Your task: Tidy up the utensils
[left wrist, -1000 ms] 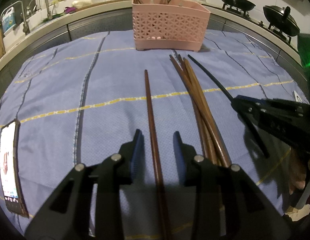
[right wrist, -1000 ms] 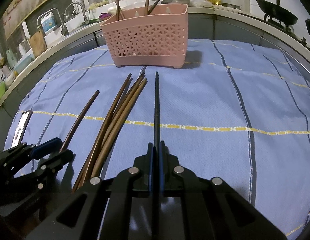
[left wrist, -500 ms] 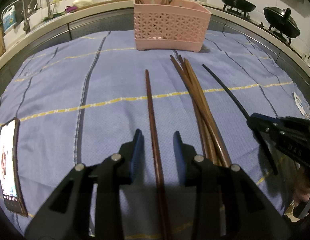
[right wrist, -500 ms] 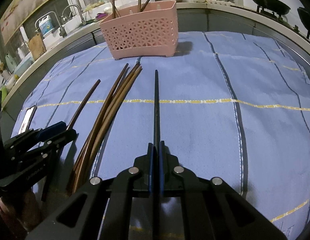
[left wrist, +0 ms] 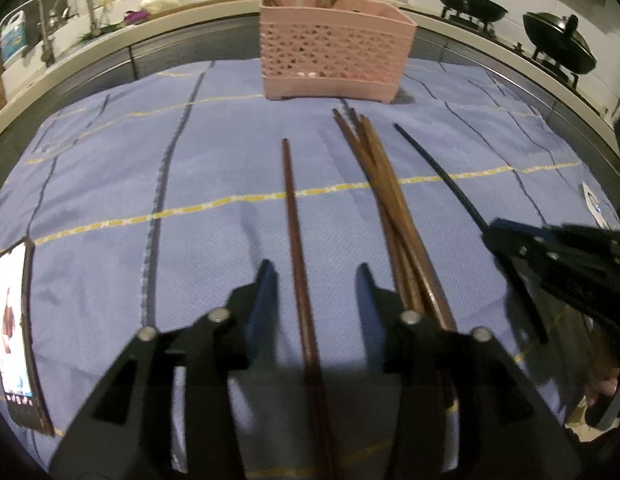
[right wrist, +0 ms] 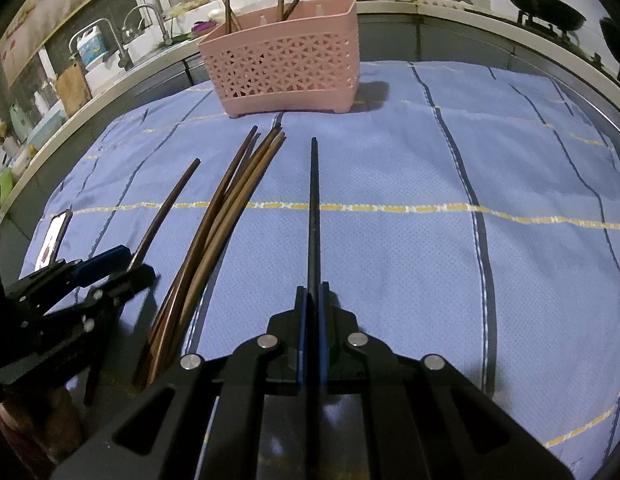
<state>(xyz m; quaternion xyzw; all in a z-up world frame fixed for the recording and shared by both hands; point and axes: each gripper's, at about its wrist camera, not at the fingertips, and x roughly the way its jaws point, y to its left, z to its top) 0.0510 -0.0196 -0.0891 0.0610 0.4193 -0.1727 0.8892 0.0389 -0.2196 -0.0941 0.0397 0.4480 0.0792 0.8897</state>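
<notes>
No text, brand, number or sign can be read in either view. The phone [left wrist: 14, 340] lying at the edge of the blue cloth [left wrist: 214, 176] has a lit screen (colored shapes and a row of small icons only), too blurred to make out any words. The white jug [right wrist: 91, 50] by the sink carries a blue label, but its print is too small to read. A white round sticker [left wrist: 594, 204] on the cloth at the far side shows a dark mark that stays illegible.
</notes>
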